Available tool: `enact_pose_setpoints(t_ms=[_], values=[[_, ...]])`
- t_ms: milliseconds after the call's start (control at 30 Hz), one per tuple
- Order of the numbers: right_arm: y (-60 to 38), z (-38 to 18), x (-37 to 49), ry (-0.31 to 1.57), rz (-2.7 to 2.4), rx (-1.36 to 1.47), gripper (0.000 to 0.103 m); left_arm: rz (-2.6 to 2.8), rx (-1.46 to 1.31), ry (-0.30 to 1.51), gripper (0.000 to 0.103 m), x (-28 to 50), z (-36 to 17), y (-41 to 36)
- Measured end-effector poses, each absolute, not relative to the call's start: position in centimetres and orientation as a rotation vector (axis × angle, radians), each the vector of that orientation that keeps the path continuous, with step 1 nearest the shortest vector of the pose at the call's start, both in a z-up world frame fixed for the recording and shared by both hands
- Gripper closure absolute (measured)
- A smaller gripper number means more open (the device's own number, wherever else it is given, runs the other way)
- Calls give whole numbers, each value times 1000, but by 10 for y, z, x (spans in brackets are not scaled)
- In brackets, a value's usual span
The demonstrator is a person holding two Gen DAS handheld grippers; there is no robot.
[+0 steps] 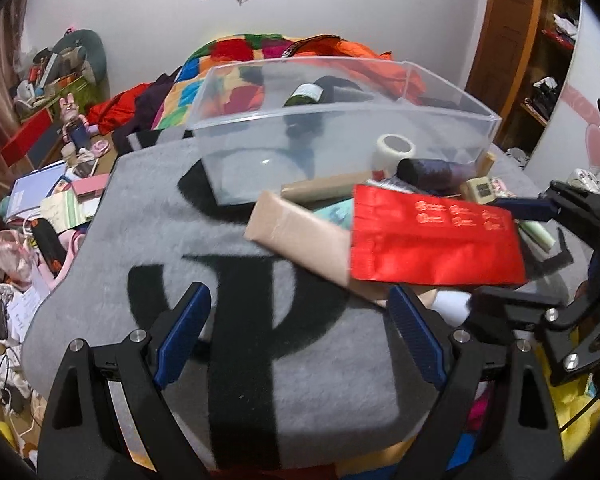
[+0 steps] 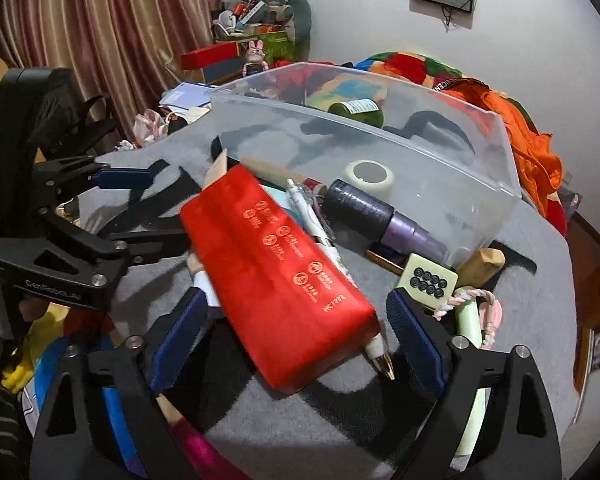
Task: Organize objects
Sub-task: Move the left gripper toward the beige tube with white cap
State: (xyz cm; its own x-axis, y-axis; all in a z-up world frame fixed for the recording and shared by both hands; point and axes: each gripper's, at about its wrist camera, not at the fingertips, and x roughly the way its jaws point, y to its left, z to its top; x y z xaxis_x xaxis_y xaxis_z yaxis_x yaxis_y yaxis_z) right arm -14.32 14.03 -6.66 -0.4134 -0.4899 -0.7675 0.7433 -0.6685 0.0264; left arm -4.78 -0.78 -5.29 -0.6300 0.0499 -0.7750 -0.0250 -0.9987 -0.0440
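The right tool (image 2: 296,334), spread and empty, straddles the red pouch (image 2: 276,276), whose length slants far-left to near-right.

Red pouch (image 2: 276,280): gold round seals with small characters beside them, too fine to read; a gold code along one end, perhaps "HC7771", uncertain. Black gripper body (image 2: 56,276): embossed brand, blurred, roughly "GenRobot.AI". Orange cloth (image 2: 512,120): dark strip with white letters, partly cut off, "...ICEN". Green bottle (image 2: 356,112): white label, print unreadable
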Motion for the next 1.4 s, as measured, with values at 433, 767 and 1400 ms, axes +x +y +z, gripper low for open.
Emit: enact_pose_setpoints(t_ms=[433, 767, 1400], values=[[165, -61, -134, 312, -2225, 1016, 47, 2680, -1344, -160, 12, -53, -51, 3], [180, -65, -124, 295, -2315, 1053, 48, 2684, -1397, -47, 7, -68, -58, 43], [175, -78, -125, 277, -2281, 1102, 39, 2748, -1431, -160, 7, -26, -62, -11]])
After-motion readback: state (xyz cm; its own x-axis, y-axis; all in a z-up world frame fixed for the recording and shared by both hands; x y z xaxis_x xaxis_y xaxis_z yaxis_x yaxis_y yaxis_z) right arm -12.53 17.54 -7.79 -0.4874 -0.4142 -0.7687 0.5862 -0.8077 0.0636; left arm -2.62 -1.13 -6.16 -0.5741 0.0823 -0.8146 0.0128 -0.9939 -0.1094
